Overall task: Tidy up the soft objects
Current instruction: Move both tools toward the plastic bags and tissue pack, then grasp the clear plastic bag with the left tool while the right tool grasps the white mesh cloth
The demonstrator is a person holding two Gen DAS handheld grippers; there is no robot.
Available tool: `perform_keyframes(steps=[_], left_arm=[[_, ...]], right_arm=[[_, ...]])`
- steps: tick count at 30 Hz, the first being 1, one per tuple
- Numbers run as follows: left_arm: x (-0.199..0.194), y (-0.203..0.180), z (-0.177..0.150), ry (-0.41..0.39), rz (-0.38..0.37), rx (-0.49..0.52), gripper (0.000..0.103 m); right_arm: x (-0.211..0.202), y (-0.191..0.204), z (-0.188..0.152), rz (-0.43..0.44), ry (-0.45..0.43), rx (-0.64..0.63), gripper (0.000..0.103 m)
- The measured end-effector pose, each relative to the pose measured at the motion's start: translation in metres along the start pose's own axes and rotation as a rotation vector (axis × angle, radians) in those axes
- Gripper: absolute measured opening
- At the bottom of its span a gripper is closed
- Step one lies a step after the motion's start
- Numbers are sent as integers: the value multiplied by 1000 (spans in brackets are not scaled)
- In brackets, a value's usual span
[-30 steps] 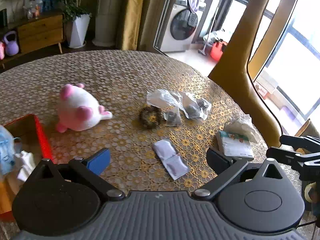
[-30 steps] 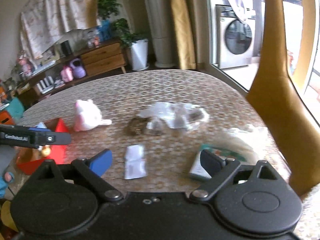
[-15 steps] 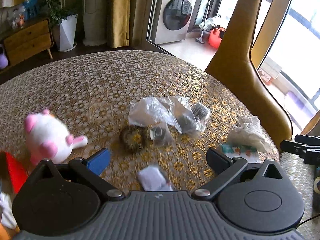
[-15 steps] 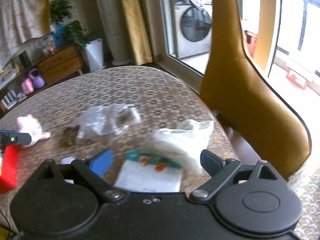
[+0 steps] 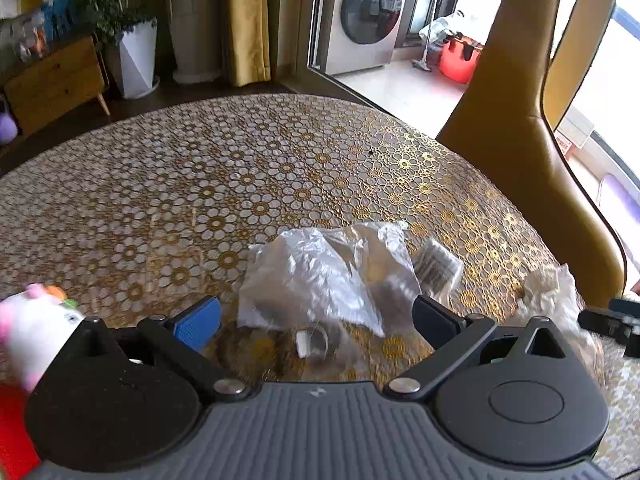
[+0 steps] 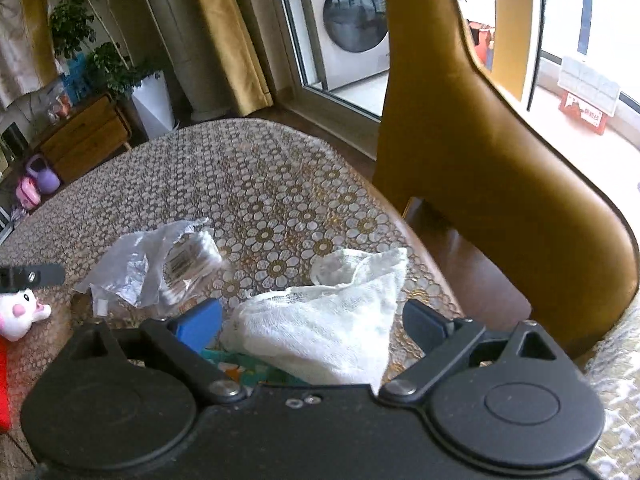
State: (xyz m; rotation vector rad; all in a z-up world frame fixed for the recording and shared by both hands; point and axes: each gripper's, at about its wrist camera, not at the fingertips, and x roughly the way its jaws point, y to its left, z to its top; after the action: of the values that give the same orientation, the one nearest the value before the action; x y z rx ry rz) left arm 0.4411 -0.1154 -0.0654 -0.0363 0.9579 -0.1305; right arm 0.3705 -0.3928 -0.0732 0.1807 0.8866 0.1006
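Gauze cloth [image 6: 320, 332] — between open right tongs [image 6: 312, 320]

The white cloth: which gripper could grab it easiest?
Probably right. The white cloth lies between the open right gripper's fingers; the left gripper faces the plastic bags.

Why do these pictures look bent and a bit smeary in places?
Both views are fisheye, so the table rim and chair back curve. In the left wrist view the clear plastic bags and plush toy are motion-blurred. In the right wrist view the windows blow out white, while the white cloth stays fairly sharp.
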Motion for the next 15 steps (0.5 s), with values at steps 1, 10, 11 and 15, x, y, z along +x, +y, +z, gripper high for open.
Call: perform_keyframes(steps=[1,10,11,15], left_arm=[[6,0,3,8,-3,-7,103],[64,4,18,82,5,-31,103],[68,4,18,88,10,-29,103],[86,6,19,113,14,-24,103]], right_arm=[[4,0,0,2,6,-1,97],[41,2,-3,13,74,-20,97],[45,2,-3,10,79,-22,97],[55,0,-6,-1,96,-25,97]])
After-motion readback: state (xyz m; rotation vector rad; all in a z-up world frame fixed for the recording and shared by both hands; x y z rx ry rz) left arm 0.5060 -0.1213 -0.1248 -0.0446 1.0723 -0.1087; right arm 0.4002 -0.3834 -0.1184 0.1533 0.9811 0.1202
